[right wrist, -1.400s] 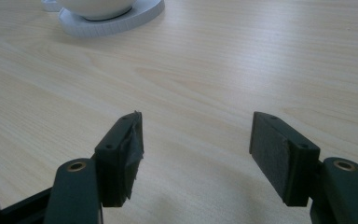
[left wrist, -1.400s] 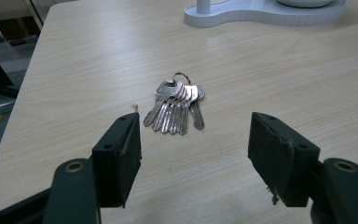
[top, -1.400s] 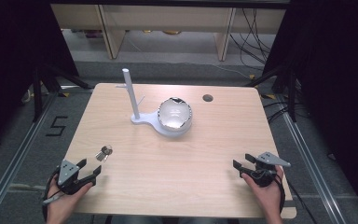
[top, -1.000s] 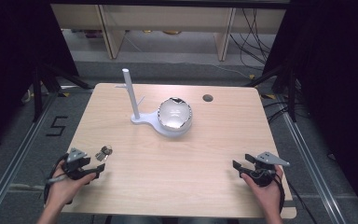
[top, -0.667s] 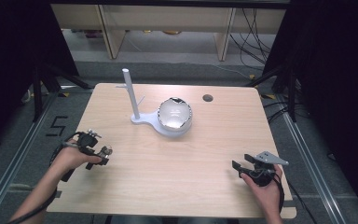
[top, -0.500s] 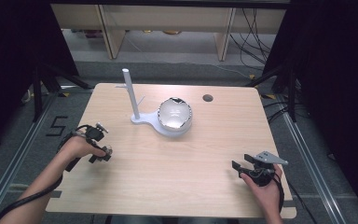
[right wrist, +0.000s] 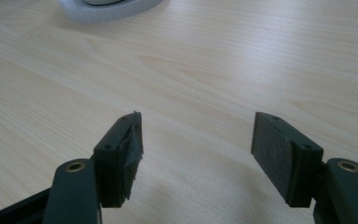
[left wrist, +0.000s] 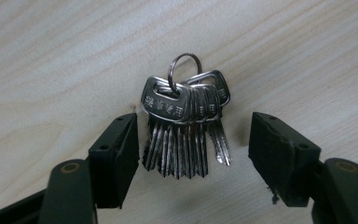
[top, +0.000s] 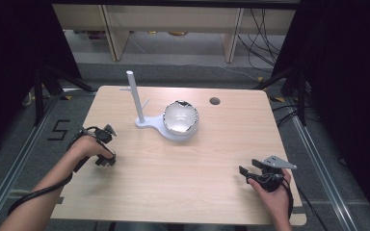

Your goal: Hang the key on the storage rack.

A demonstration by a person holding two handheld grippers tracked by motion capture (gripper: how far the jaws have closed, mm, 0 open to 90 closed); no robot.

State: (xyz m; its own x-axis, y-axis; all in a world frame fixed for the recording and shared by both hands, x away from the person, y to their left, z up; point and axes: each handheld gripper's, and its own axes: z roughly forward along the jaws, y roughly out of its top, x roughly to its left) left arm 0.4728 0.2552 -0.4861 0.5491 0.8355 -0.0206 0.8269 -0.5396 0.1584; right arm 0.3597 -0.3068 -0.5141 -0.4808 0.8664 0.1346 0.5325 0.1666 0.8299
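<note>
Two black pads of my left gripper point(left wrist: 193, 154) stand apart on either side of the bunch of keys point(left wrist: 186, 128); the jaws have just been closing a little, but neither pad presses on the metal yet, so nothing is held. The keys lie flat on the table point(top: 183, 163) near its left edge, blades fanned toward me, heads stacked and threaded on a small split ring point(left wrist: 185, 70) at the far end.

I judge the bunch light but awkward: hard, smooth metal that will slide on the wood and splay when squeezed, each key free to swing on the ring. Nothing fragile here. Pinching across the stacked heads looks the best hold to me, since they are the thickest part and stay together; the thin blades would likely scissor past each other.

From the high view my left hand point(top: 89, 147) has the wrist bent so the gripper points down at the table, forearm running back to the near left corner. My right gripper point(right wrist: 198, 154) rests near the right front corner, jaws wide and empty, aimed toward the white stand with its bowl point(top: 180, 118).
</note>
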